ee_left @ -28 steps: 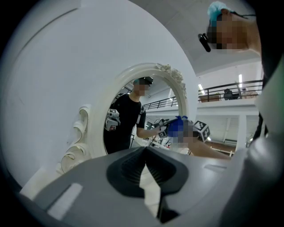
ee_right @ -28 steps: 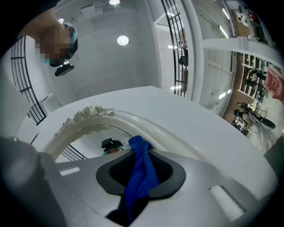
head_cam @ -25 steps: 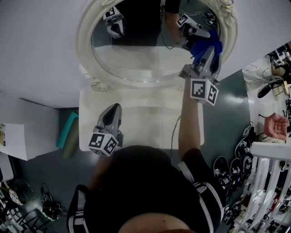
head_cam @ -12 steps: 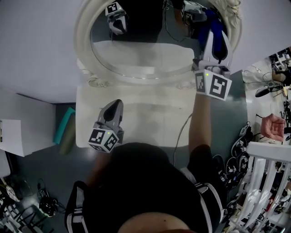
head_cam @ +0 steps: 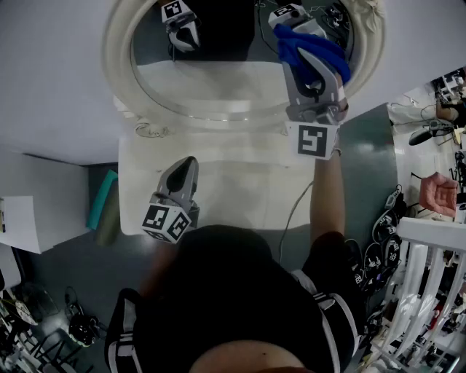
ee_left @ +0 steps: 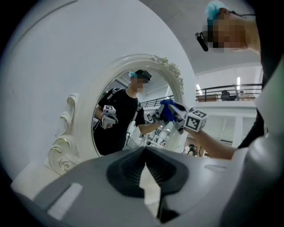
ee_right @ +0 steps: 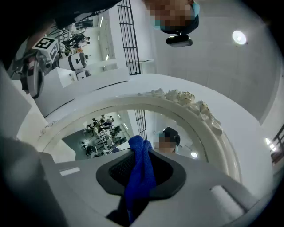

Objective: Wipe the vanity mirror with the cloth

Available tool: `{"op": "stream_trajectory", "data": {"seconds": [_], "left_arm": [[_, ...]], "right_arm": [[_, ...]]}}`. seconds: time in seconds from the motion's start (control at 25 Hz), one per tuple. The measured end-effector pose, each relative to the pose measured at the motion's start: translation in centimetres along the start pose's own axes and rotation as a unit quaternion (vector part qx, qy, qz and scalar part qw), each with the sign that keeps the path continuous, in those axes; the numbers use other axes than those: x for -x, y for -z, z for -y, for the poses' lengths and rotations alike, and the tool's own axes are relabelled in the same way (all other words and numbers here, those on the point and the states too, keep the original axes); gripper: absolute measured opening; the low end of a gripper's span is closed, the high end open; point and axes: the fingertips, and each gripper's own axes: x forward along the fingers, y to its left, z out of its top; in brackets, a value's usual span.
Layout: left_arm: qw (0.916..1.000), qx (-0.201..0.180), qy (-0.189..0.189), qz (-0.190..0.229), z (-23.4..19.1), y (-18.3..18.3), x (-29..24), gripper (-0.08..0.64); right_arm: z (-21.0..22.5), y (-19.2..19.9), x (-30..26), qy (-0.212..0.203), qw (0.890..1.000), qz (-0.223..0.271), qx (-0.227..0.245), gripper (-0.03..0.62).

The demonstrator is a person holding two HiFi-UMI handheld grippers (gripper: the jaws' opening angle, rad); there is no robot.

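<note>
The person wears a black short-sleeved top (head_cam: 218,291), with white stripes (head_cam: 336,320) along the edge of the right sleeve and more white trim at the left side. A small black camera (ee_right: 179,40) sits on the head, beside some teal headgear (ee_right: 195,12).

The left hand-held gripper (head_cam: 188,164) has a smooth grey shell that tapers forward. At its rear is a cube (head_cam: 169,222) of black-and-white square markers. Dark ribbed lining (ee_left: 126,170) fills the hollow round its jaws. The right hand-held gripper (head_cam: 295,47) has the same grey shell and its own cube (head_cam: 314,140). A thin pale cable (head_cam: 290,210) trails beside the forearm.
</note>
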Motion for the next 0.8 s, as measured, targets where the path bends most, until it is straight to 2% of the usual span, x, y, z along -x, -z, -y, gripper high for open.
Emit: {"op": "stream_trajectory", "data": {"seconds": [0.32, 0.48, 0.64, 0.8], "left_arm": [[0.9999, 0.002, -0.005, -0.009, -0.1, 0.7, 0.3, 0.011], [0.9999, 0.002, -0.011, -0.013, -0.2, 0.9, 0.6, 0.011], [0.9997, 0.001, -0.017, -0.017, -0.7, 1.3, 0.9, 0.011], [0.9995, -0.002, -0.02, -0.025, -1.1, 1.6, 1.1, 0.011]], "right_arm": [[-7.1, 4.6, 2.9, -0.049, 0.999, -0.012, 0.0, 0.06], [-11.6, 8.2, 5.0, -0.077, 0.995, -0.041, -0.042, 0.058], [-16.6, 11.6, 6.9, -0.105, 0.987, -0.075, -0.092, 0.058], [-20.8, 13.7, 7.9, -0.126, 0.98, -0.093, -0.12, 0.058]]}}
